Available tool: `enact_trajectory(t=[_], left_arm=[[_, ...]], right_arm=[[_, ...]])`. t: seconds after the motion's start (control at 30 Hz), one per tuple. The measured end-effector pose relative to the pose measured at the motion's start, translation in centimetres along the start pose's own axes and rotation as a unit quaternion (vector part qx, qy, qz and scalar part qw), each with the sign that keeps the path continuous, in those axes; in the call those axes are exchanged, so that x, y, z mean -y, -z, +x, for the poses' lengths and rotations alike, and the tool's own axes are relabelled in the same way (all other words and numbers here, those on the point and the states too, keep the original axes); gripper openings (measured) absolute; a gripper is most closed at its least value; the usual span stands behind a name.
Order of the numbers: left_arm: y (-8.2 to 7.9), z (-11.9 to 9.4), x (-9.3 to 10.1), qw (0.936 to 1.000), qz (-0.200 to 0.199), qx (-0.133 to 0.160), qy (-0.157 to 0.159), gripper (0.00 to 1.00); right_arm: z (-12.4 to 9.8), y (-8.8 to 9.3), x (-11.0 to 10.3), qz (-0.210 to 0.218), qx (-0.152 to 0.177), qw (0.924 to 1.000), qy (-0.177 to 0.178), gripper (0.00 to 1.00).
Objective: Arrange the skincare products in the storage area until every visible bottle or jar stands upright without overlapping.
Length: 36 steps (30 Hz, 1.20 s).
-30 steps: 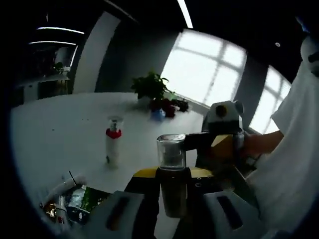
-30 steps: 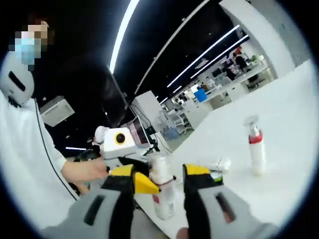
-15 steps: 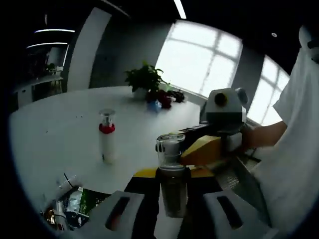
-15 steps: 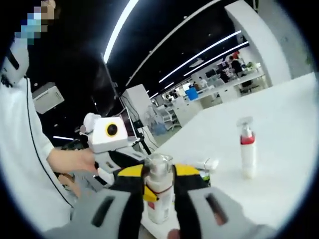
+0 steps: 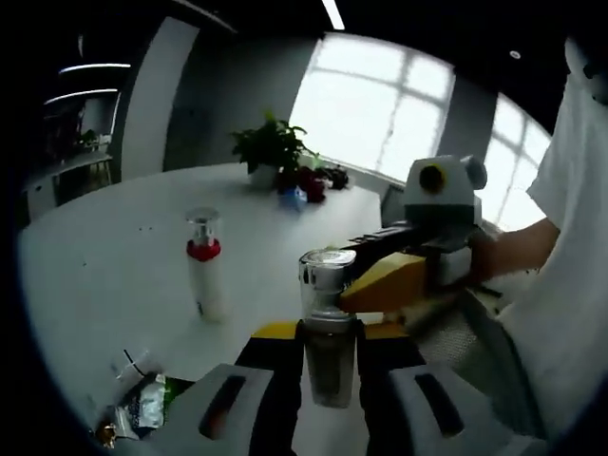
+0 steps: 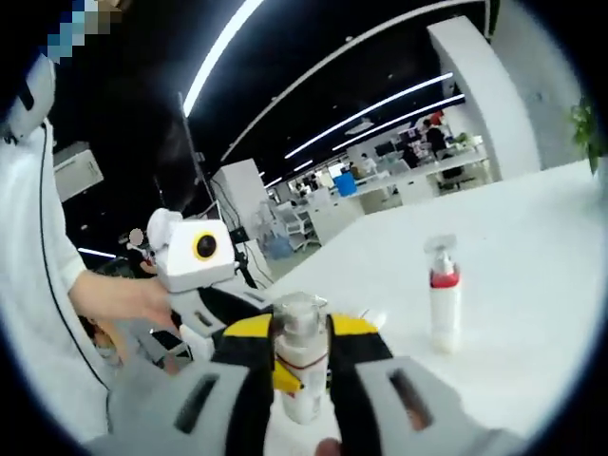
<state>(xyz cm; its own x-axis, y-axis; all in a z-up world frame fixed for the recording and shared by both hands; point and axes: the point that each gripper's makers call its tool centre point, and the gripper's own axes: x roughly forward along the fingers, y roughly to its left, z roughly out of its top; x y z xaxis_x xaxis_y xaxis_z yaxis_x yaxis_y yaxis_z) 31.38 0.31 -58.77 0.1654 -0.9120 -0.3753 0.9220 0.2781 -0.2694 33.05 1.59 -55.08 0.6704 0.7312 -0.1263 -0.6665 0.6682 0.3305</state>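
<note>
In the left gripper view, low at the left edge, a small heap of sachets and packets [image 5: 142,407] lies flat on the white counter [image 5: 104,275]; I can't tell what's in it, so I judge that may be work left. Just right of that, the red-collared pump bottle [image 5: 204,264] stands upright, well apart from everything; that one looks done. Centre bottom, my left tool [image 5: 332,344] is clenched on a dark bottle with a clear cap [image 5: 326,332], held upright and not yet set down. My right tool [image 5: 380,285] reaches in from the right, its yellow tip just beside the cap, crowding it. Far back, potted plants [image 5: 275,157].

In the right gripper view, the left tool [image 6: 214,309] sits left of centre. My right tool [image 6: 301,366] grips a white pump bottle [image 6: 300,356], upright, unplaced. To the right, the red-collared bottle [image 6: 443,296] stands alone.
</note>
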Motion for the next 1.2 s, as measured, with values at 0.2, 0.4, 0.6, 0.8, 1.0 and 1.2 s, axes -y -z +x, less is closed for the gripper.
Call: enact_trajectory(t=[0.2,0.4,0.6,0.8,1.0,1.2], left_arm=[[0.8,1.0,-1.2,0.9993,0.027,-0.019,-0.019,0.19],[1.4,2.2,-2.5,0.9976,0.051,-0.035,-0.029,0.19],[1.8,3.7,-4.2,0.9965,0.061,-0.039,-0.041,0.19],[2.5,5.1,-5.9,0.9950,0.062,-0.051,-0.059,0.19],[3.5,6.6,-7.5,0.9944,0.048,-0.050,-0.079,0.19],[4.6,7.7,-8.3,0.9943,0.049,-0.056,-0.076,0.19]], right_arm=[[0.4,0.5,0.8,-0.056,-0.022,0.9980,0.017,0.20],[0.9,1.2,1.8,-0.107,-0.045,0.9927,0.031,0.20],[1.7,2.0,3.8,-0.128,-0.059,0.9891,0.042,0.21],[2.3,2.9,5.6,-0.141,-0.072,0.9859,0.055,0.21],[2.8,4.1,7.5,-0.143,-0.085,0.9835,0.072,0.20],[2.9,5.4,8.9,-0.136,-0.096,0.9828,0.079,0.20]])
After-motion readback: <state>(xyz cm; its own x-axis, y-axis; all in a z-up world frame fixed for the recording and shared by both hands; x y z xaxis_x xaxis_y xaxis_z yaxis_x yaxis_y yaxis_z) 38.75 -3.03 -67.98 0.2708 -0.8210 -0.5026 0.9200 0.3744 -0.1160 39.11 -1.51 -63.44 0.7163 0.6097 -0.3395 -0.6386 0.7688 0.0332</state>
